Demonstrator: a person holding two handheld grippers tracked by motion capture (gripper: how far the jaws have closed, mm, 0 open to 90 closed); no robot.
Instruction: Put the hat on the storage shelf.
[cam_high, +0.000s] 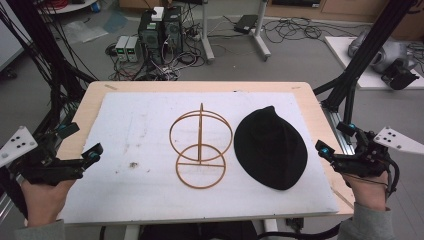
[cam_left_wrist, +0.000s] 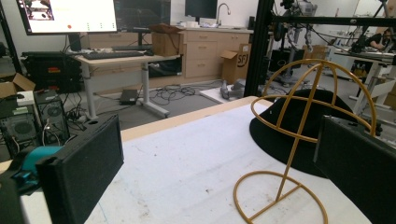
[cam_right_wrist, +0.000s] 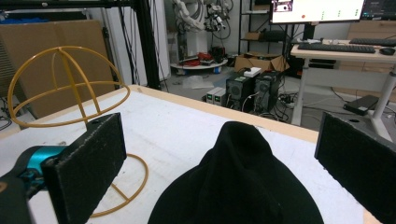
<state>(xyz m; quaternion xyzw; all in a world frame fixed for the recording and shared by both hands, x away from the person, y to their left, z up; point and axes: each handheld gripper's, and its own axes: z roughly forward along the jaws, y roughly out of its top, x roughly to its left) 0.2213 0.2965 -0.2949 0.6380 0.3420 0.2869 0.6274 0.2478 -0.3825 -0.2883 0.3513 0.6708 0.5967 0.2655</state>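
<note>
Currently my left hand (cam_high: 42, 200) rests at the left edge of the table (cam_high: 320, 107), well apart from the stand (cam_high: 200, 150), which I take as reference. My left gripper (cam_high: 80, 145) lies roughly level over the wooden border, pointing inward toward the stand; its jaws are spread wide, nothing between them. In the left gripper view both pads (cam_left_wrist: 81, 175) frame the stand (cam_left_wrist: 299, 140), with bare white mat (cam_left_wrist: 187, 163) in the gap.

My right hand (cam_high: 369, 187) sits at the opposite table edge, wrist low, forearm coming in from the near side. My right gripper (cam_high: 334, 145) points inward toward the stand as well; its jaws are likewise released and wide apart, gripping nothing. In the right gripper view the pads (cam_right_wrist: 88, 163) stand either side of the hat (cam_right_wrist: 238, 186), clear of it.

Stand: yellow wire, a ring base on the mat (cam_high: 130, 150) with an upright post carrying a domed cage of hoops. It stands upright near the mat's middle.

Hat (cam_high: 271, 149): black, soft, lying flat on the mat just beside the stand on its right, between the stand and my right gripper. From the high view its brim comes close to the stand's cage; I cannot tell whether they touch. The crown rises to a creased peak.
</note>
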